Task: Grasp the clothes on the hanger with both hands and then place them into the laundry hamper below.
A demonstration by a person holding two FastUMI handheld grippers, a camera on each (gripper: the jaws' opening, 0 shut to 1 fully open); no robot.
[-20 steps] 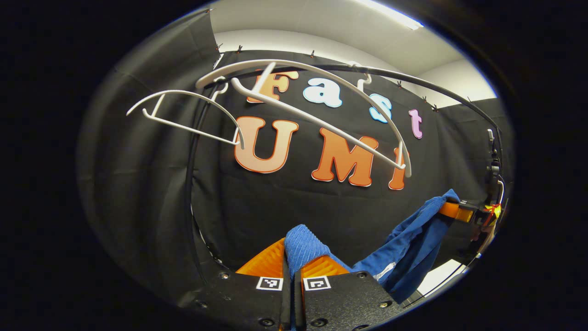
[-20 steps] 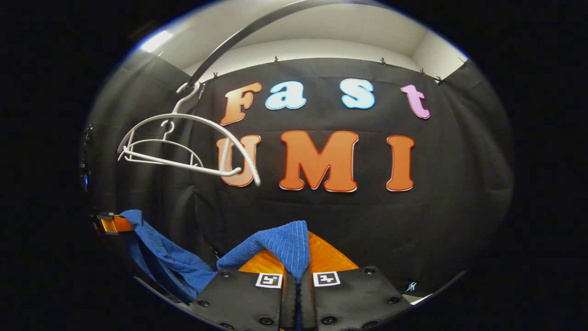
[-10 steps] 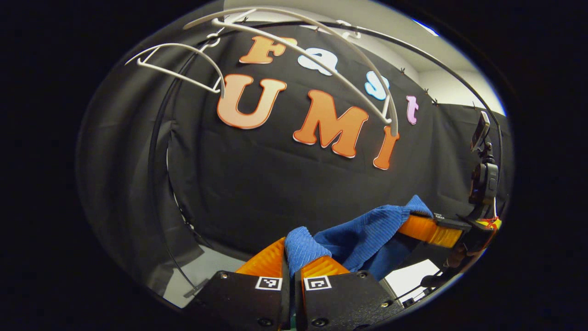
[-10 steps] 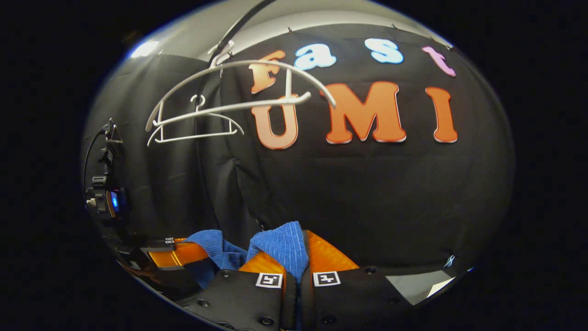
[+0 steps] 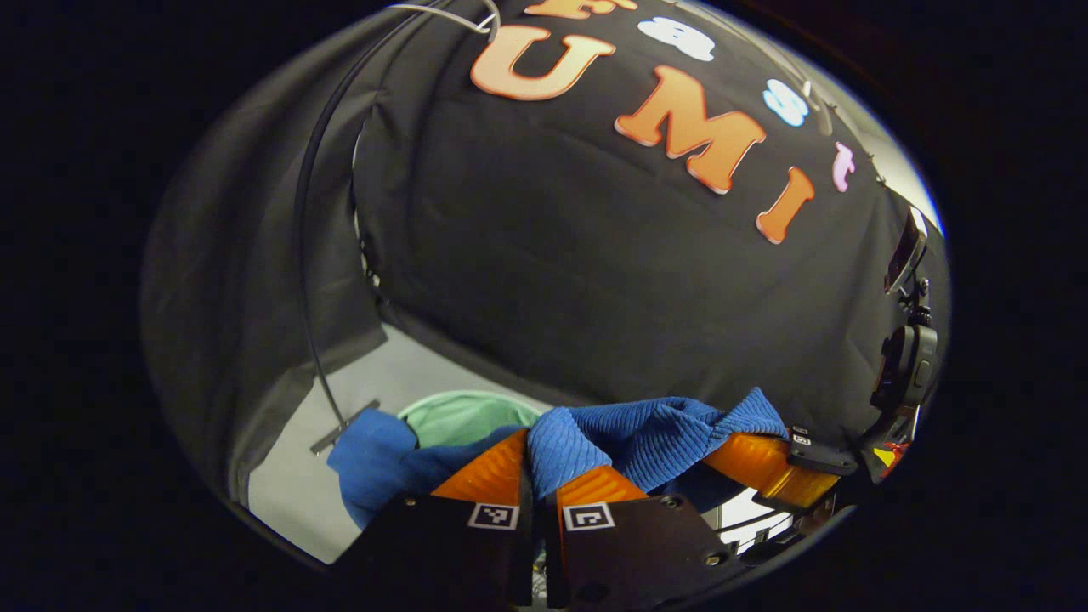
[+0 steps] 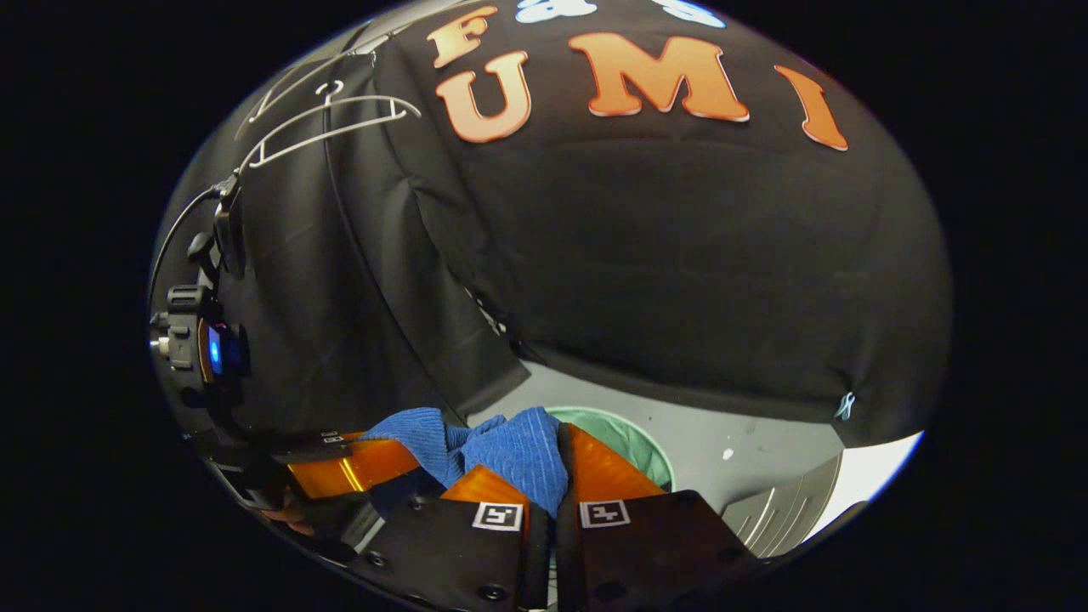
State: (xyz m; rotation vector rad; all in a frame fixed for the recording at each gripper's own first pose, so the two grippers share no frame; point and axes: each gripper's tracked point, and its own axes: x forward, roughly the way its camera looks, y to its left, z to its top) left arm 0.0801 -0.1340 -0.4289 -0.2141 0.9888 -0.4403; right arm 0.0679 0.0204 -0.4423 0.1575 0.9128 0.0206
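Your blue cloth hangs bunched between both tongs, over the green hamper that shows at six o'clock. Your left tongs are clamped on one fold, your right tongs on another, tilted down toward the floor. Since half a second ago you have lowered both: the hangers have slid toward twelve o'clock and the hamper has come into sight.

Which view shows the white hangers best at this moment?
The right gripper view. There the white hangers show nearly whole, hanging bare at upper left in front of the black cloth. The left gripper view gives just a thin white sliver of a hanger at its top edge.
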